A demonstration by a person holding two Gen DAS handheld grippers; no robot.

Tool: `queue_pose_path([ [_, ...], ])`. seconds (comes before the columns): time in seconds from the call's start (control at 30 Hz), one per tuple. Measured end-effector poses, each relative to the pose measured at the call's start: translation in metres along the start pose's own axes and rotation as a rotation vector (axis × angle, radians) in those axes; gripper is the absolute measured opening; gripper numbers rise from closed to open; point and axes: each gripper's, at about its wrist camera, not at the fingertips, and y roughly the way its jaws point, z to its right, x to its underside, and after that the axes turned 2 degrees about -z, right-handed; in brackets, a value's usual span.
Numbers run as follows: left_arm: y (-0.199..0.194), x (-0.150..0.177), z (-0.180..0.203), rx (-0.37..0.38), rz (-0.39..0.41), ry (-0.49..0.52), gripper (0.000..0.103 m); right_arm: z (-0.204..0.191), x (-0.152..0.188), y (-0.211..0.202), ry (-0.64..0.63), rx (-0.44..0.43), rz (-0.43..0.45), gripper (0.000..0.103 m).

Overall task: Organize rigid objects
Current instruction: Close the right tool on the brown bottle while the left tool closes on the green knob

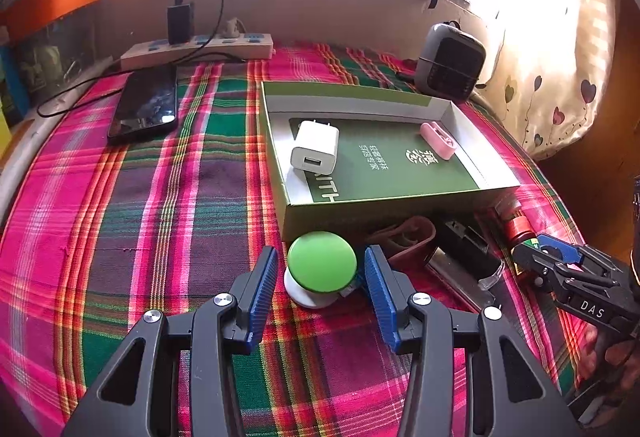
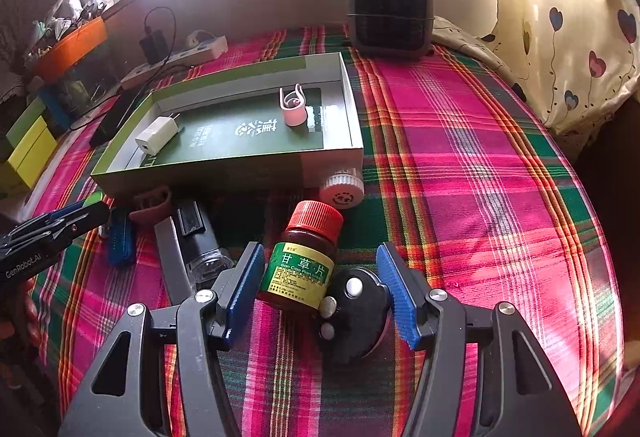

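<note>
My left gripper (image 1: 322,253) stands open astride a round green-topped white gadget (image 1: 322,263) on the plaid cloth, with narrow gaps on both sides. My right gripper (image 2: 320,249) is open around a brown red-capped pill bottle (image 2: 298,269) and a black round disc (image 2: 356,313) beside it. Just beyond lies a shallow green box (image 1: 400,205), holding a white USB charger (image 1: 314,151) and a pink clip (image 1: 438,141). The right wrist view shows the same box (image 2: 200,173), charger (image 2: 157,135) and clip (image 2: 294,109).
Between the grippers lie a dark red clip (image 1: 404,237) and a black-and-silver device (image 1: 468,253). A white-capped bottle (image 2: 342,191) rests against the box corner. A phone (image 1: 146,105), power strip (image 1: 196,49) and small heater (image 2: 390,13) sit farther back.
</note>
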Motion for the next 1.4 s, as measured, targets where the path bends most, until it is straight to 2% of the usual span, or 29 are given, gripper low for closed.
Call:
queue_pose_path([
  [0.13,-0.0013,-0.0011,-0.0021,0.008,0.009,-0.014,0.044,0.0013,0.0011,-0.0002,0.006,-0.009,0.003,0.059],
  [0.23,-0.0024,-0.001,-0.0005,0.01,0.017,-0.006,0.035,0.0023,0.002,-0.0002,0.009,-0.019,0.005,0.059],
  [0.33,-0.0024,-0.0007,0.0016,0.0,0.018,0.006,0.032,0.0038,0.0027,0.0003,0.016,-0.038,0.003,0.057],
  [0.4,-0.0026,-0.0004,0.0016,0.001,0.019,0.007,0.032,0.0041,0.0035,0.0,0.014,-0.05,0.006,0.052],
  [0.47,-0.0028,-0.0003,0.0017,0.0,0.02,0.006,0.032,0.0029,0.0034,0.0,0.01,-0.055,0.005,0.039],
  [0.5,-0.003,-0.0003,0.0017,0.001,0.021,0.006,0.032,0.0025,0.0033,0.0008,0.007,-0.051,0.002,0.038],
  [1.0,-0.0029,-0.0001,0.0014,0.001,0.02,0.007,0.032,0.0019,0.0043,0.003,0.009,-0.084,-0.006,0.033],
  [1.4,-0.0057,-0.0004,0.001,-0.002,0.025,0.009,0.032,0.0009,0.005,0.0006,0.004,-0.1,0.006,0.033],
])
